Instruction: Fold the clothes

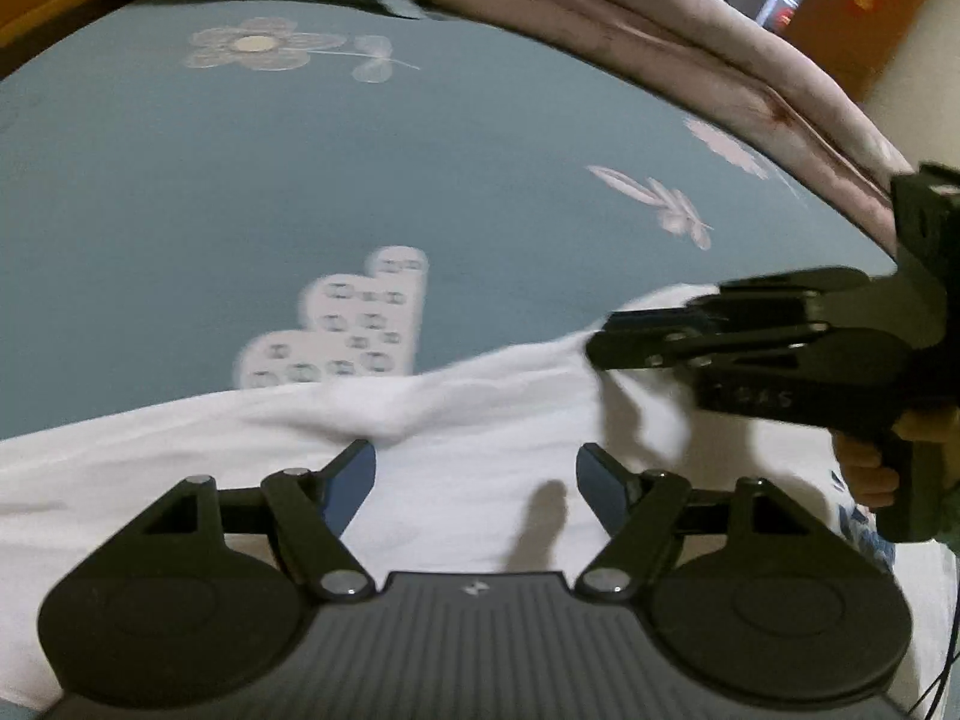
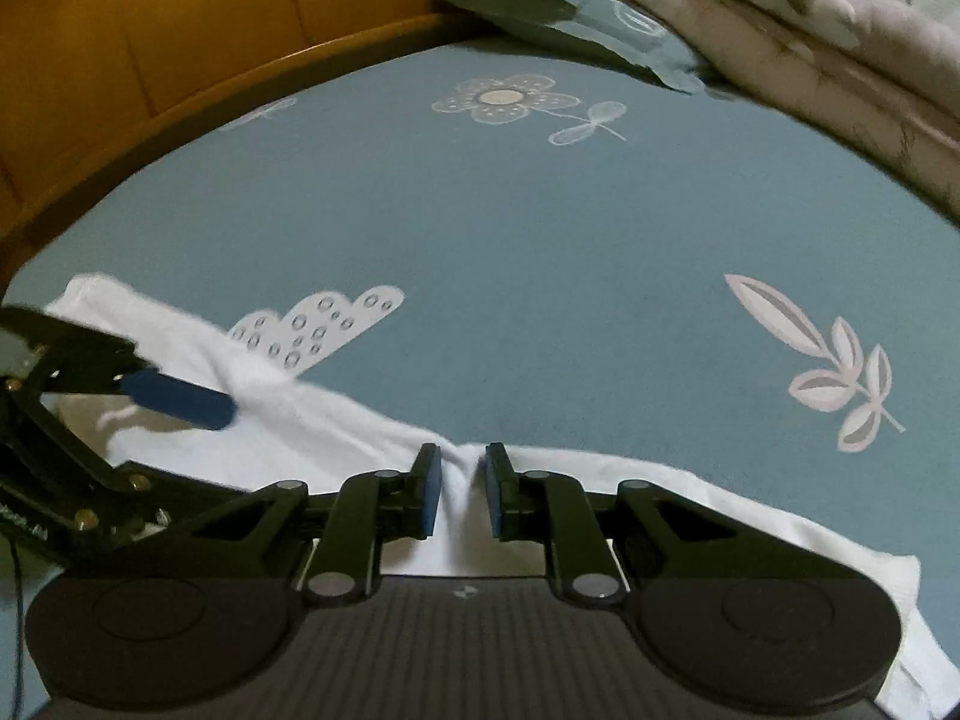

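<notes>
My left gripper hangs over the white garment, fingers wide apart, nothing between the blue pads. Garment lies spread on the blue flower-print bedsheet, near edge of view (a blue print shows at its right side). My right gripper is pinched on a raised fold of that garment, cloth bunched between the pads. My hand grips its handle. Folded pinkish quilt sits far right; wooden bed frame far left.
</notes>
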A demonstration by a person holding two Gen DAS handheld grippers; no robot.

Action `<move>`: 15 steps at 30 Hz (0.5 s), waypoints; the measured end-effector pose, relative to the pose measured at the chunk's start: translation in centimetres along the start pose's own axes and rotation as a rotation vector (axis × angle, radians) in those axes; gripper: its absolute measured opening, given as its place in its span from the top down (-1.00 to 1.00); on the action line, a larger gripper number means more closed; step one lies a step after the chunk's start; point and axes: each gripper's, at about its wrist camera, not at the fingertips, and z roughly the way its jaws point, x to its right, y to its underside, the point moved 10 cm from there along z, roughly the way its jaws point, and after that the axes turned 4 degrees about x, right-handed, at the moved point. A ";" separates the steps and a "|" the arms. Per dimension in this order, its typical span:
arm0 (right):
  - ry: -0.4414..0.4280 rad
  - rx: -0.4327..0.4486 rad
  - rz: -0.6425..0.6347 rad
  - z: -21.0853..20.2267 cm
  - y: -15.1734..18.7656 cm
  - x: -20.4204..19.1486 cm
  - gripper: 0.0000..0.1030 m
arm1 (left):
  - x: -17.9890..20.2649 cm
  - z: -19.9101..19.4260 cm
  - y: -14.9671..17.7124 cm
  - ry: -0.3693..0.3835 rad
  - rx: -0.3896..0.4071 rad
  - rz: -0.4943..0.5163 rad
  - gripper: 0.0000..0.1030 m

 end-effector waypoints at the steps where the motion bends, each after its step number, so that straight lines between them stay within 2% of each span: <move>1: -0.005 -0.005 0.001 0.4 0.0 -0.2 0.64 | -0.4 -0.3 0.0 0.006 -0.002 -0.016 -0.45; 5: -0.037 -0.006 0.009 0.9 -0.5 -1.1 0.59 | -0.9 -2.1 -0.5 -0.051 0.025 0.003 -0.43; 8: -0.080 0.020 -0.009 -0.3 -1.4 -2.2 0.58 | 0.1 -3.0 -0.7 0.023 0.051 0.024 -0.48; 10: -0.119 -0.002 -0.038 -0.2 -1.3 -3.6 0.57 | 0.2 -2.7 -0.7 0.052 0.043 0.022 -0.50; 13: -0.155 -0.044 -0.090 1.2 -0.6 -5.7 0.43 | -2.0 -0.7 -0.7 0.001 0.005 -0.012 -0.48; 15: -0.121 -0.052 -0.083 1.8 -0.4 -5.4 0.42 | -3.6 -0.9 -1.3 -0.031 0.023 -0.062 -0.49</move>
